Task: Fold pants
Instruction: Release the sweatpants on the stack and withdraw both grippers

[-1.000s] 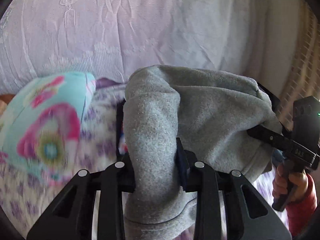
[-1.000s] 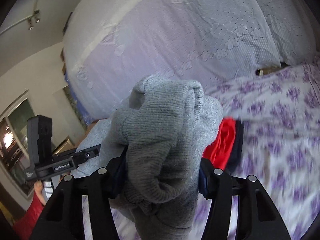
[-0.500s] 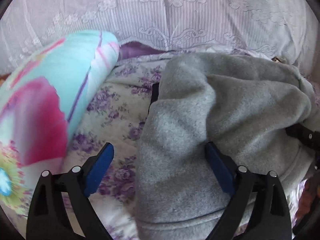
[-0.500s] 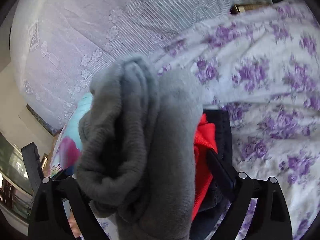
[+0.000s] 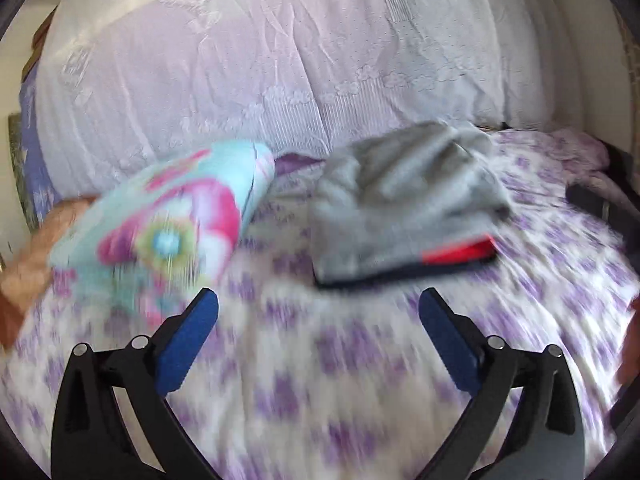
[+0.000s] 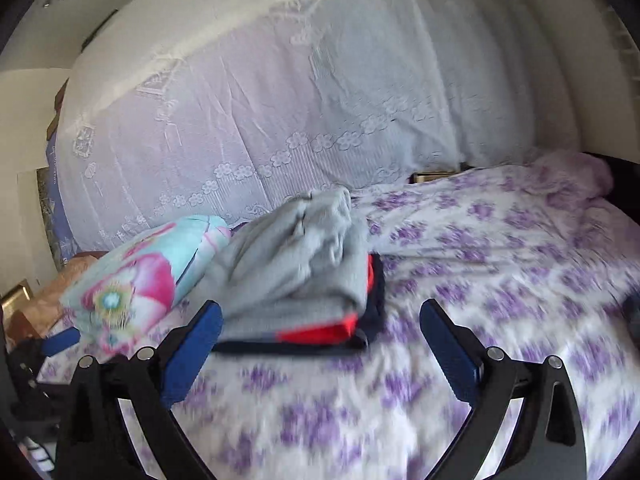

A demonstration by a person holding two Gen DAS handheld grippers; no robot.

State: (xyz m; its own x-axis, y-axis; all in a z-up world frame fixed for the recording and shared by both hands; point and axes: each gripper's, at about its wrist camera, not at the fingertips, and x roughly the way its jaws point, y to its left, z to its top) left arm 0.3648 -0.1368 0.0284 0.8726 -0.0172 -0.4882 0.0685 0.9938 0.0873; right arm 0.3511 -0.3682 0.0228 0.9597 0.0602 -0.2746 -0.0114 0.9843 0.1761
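Observation:
The grey pants (image 5: 400, 200) lie folded and a bit rumpled on top of a pile on the bed, over a red garment (image 5: 460, 254) and a dark one (image 5: 400, 276). My left gripper (image 5: 318, 298) sits just in front of the pile, jaws opening wide with nothing between them. In the right wrist view the same grey pants (image 6: 296, 248) rest on the red garment (image 6: 320, 332). My right gripper (image 6: 320, 308) hangs near the pile's front right corner, its jaws also opening, and it holds nothing. Both views are motion-blurred.
A turquoise and pink floral pillow (image 5: 160, 232) (image 6: 136, 276) lies left of the pile. The bed wears a white sheet with purple flowers (image 5: 320, 380) (image 6: 480, 264). A tall lace-covered mound (image 5: 280, 60) rises behind. A hand (image 5: 632, 340) shows at the right edge.
Both grippers let go of the grey pants and pulled back. The pants went from hanging in the jaws to lying on the pile of clothes.

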